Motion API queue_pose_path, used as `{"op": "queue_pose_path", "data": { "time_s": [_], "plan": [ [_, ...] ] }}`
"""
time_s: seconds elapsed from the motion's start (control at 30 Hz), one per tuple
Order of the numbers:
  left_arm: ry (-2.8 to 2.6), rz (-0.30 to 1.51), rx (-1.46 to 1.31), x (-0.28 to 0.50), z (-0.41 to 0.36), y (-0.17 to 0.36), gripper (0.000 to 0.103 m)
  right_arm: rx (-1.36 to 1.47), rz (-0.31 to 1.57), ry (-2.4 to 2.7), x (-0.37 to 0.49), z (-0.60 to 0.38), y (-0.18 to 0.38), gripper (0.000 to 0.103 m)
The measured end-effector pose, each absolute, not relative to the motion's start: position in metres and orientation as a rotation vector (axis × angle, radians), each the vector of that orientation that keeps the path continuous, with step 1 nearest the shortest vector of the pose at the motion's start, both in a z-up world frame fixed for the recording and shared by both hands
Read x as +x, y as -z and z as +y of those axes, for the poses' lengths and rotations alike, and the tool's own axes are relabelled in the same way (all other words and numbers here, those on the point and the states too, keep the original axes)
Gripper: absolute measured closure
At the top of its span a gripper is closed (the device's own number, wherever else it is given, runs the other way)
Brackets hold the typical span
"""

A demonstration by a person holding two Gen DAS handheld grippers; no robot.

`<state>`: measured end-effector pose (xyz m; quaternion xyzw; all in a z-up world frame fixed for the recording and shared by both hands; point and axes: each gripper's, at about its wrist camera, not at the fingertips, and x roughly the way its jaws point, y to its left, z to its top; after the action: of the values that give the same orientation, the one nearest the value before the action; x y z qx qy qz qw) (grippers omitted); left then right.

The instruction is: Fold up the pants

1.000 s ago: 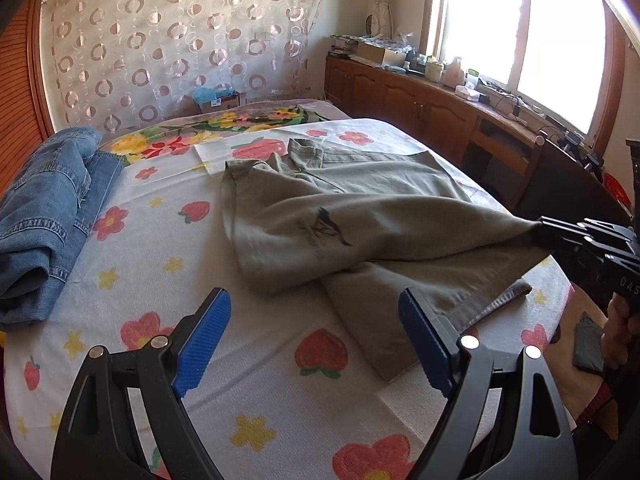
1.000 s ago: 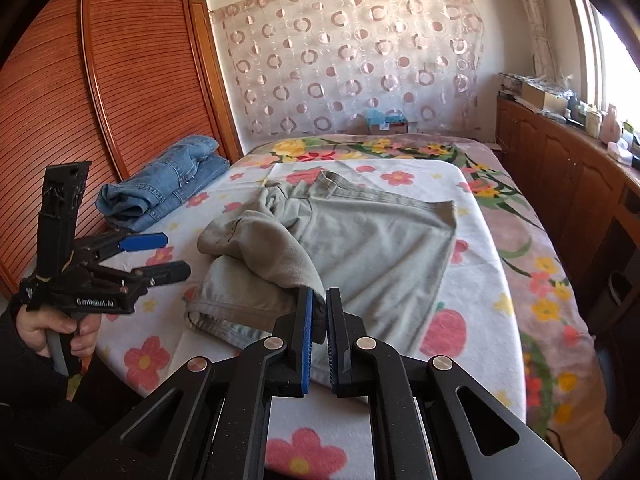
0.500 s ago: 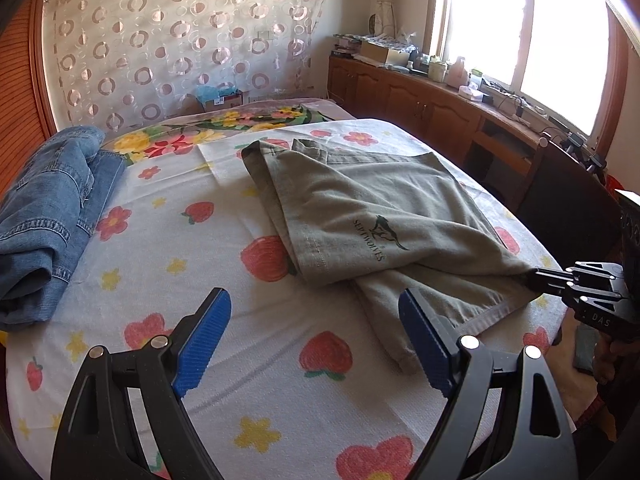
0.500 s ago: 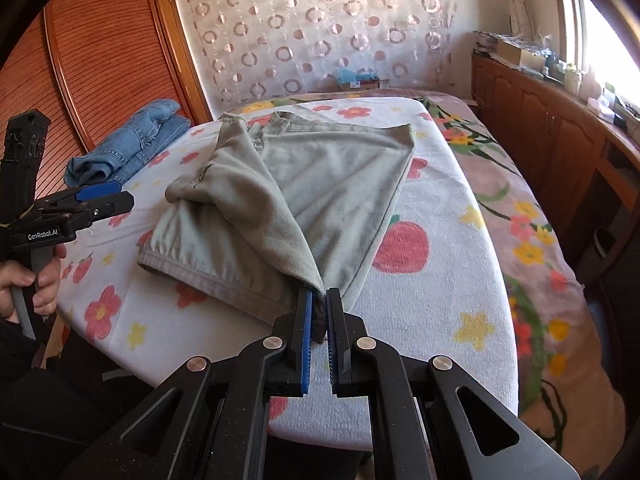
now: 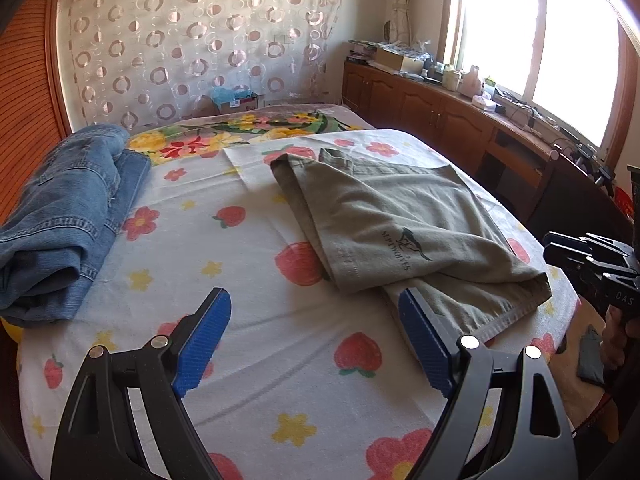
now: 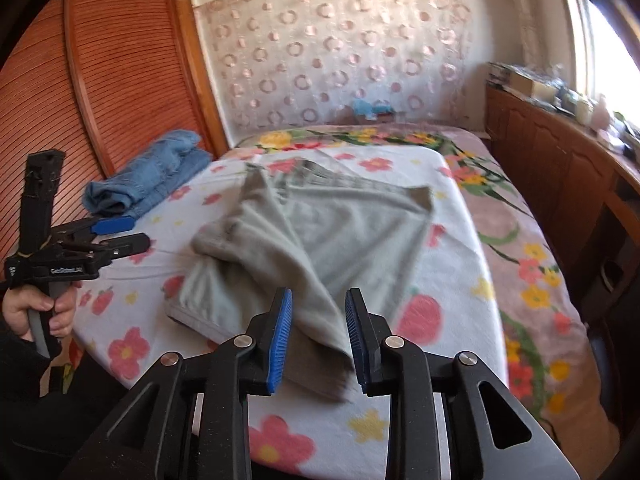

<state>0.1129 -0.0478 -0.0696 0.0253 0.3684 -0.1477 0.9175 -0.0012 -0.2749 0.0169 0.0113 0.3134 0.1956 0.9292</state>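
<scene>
Soft, limp grey-green cotton pants (image 6: 316,240) sagged under right gripper (image 6: 318,336), jaws opening, hem corner between; left gripper (image 5: 316,336) gaped empty; best pinched at hems.

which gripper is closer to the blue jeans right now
Left. The left gripper hovers open over the flowered blanket, with the jeans just off to its left. The right gripper, jaws opening around the grey pants corner, sits farther away across them.
</scene>
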Motion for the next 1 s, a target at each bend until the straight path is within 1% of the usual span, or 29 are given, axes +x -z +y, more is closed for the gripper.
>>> {"op": "queue_pose_path", "data": {
  "time_s": [0.33, 0.6, 0.83, 0.87, 0.93, 0.97, 1.0],
  "plan": [
    [0.241, 0.725, 0.03, 0.109, -0.013, 0.062, 0.017, -0.101, 0.617, -0.648, 0.046, -0.174, -0.02, 0.075],
    [0.22, 0.724, 0.009, 0.108, 0.003, 0.068, 0.017, -0.239, 0.708, -0.682, 0.082, -0.126, 0.006, 0.075],
    [0.221, 0.734, 0.002, 0.107, 0.005, 0.076, 0.017, -0.344, 0.755, -0.641, 0.101, -0.102, 0.016, 0.075],
    [0.221, 0.735, 0.002, 0.107, 0.004, 0.077, 0.017, -0.361, 0.759, -0.634, 0.103, -0.1, 0.016, 0.086],
    [0.224, 0.735, 0.003, 0.107, 0.004, 0.078, 0.017, -0.382, 0.767, -0.639, 0.106, -0.095, 0.019, 0.098],
    [0.223, 0.735, 0.003, 0.107, 0.004, 0.078, 0.017, -0.385, 0.767, -0.634, 0.107, -0.093, 0.02, 0.1],
    [0.224, 0.735, 0.002, 0.106, 0.003, 0.078, 0.017, -0.379, 0.763, -0.635, 0.108, -0.093, 0.018, 0.101]
  ]
}}
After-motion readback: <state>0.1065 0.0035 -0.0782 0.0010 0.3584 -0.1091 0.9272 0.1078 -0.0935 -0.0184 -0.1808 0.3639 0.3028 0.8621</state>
